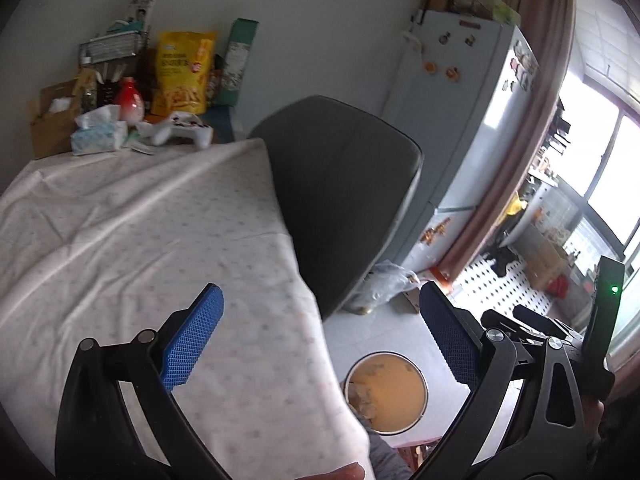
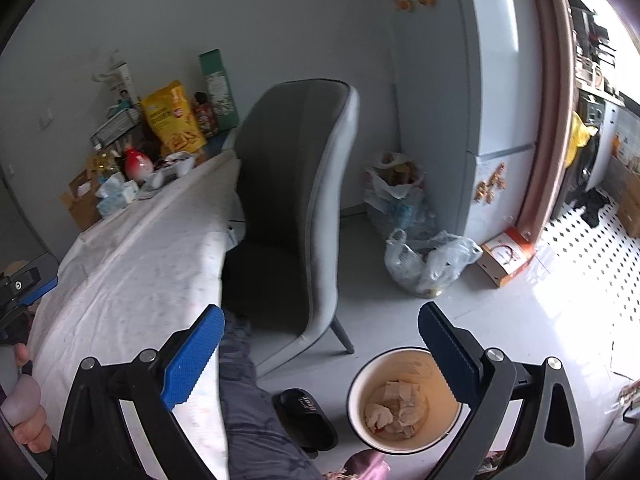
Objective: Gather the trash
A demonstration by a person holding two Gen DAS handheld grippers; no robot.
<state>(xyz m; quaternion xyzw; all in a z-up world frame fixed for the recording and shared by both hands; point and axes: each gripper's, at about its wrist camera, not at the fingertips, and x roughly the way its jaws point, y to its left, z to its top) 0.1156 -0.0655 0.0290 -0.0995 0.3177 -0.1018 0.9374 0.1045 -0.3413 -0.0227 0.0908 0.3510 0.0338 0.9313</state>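
A round waste bin (image 2: 404,398) with an orange inside stands on the floor and holds several crumpled tissues (image 2: 394,408). It also shows in the left wrist view (image 1: 386,392), part hidden by the tablecloth. My right gripper (image 2: 320,344) is open and empty above the floor, left of the bin. My left gripper (image 1: 320,328) is open and empty over the corner of the table with the white dotted cloth (image 1: 140,232). The other gripper's body shows at the right edge of the left wrist view (image 1: 604,312).
A grey chair (image 2: 296,200) stands at the table's end. Snack bags, a tissue pack (image 1: 98,132), a game controller (image 1: 180,126) and boxes crowd the table's far end. Plastic bags (image 2: 428,260), a small carton (image 2: 506,256) and a fridge (image 2: 496,80) stand behind. A black slipper (image 2: 306,416) lies by my leg.
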